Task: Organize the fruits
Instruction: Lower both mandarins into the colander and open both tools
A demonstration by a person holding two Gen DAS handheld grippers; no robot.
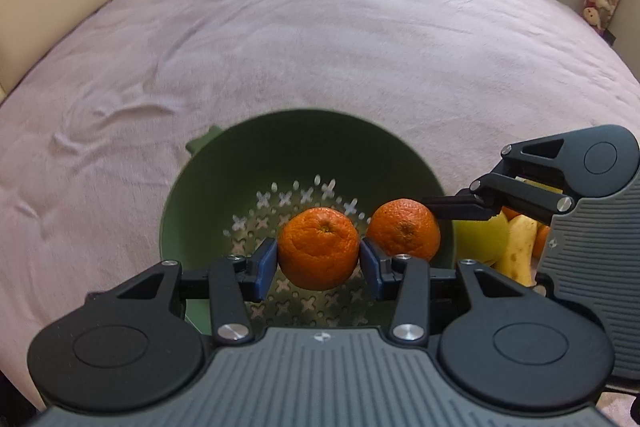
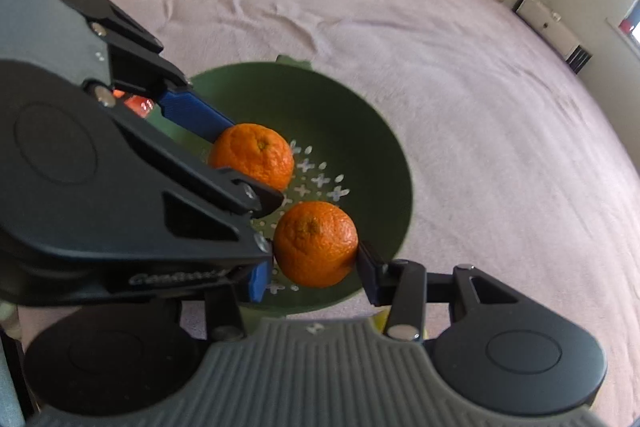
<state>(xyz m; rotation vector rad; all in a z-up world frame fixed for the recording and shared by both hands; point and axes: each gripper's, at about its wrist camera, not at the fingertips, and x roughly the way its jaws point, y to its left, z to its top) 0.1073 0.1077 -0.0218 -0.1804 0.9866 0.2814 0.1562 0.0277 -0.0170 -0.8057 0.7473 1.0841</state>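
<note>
Clamped between the left gripper (image 1: 319, 263) pads, one orange (image 1: 319, 247) hangs beside a second orange (image 2: 316, 244) pinched by the right gripper (image 2: 316, 267), both poised over the green colander (image 1: 192, 211) (nothing in it yet), presumably for dropping in.

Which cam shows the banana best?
Left wrist. The banana shows at right beside a yellow-green fruit, partly behind the right claw holding an orange. In the right wrist view the banana isn't identifiable.
</note>
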